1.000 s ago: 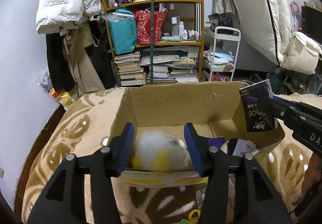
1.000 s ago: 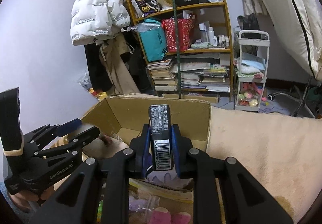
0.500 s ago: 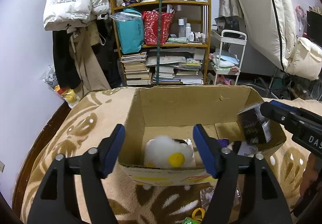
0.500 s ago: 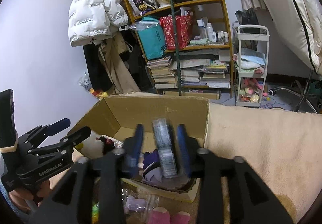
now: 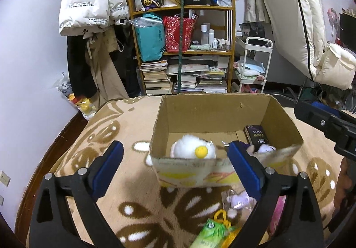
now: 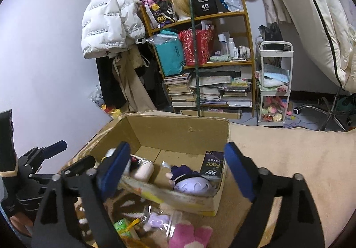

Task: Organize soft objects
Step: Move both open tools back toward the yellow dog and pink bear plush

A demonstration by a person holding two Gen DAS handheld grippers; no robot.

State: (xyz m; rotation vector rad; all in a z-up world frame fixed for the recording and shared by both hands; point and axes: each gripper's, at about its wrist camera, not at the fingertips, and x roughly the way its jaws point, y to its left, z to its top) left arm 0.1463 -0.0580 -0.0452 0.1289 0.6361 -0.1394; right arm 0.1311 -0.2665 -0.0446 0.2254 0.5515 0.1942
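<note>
1. Cluttered shelves (image 5: 182, 47) of books and bags fill the far wall, and we work over a brown-and-cream patterned blanket (image 5: 106, 136) on a bed.
2. We see a cardboard box (image 5: 213, 114) open on the blanket, in the middle of both views.
3. Inside it, a white plush with a yellow spot (image 5: 193, 150) lies at the near left, a purple plush (image 6: 191, 183) at the near right, and a dark packet marked "Face" (image 6: 211, 165) leans in the right corner.
4. Our left gripper (image 5: 175, 167) hangs at the box's near wall, fingers (image 5: 106, 167) spread wide and empty.
5. Our right gripper (image 6: 178, 170) hovers over the box's near right side, fingers (image 6: 238, 172) also wide apart, holding nothing.
6. Near the box on the blanket lie a pink plush (image 6: 189, 234), a small lilac toy in clear wrap (image 6: 158, 219) and a green packet (image 5: 213, 232).
</note>
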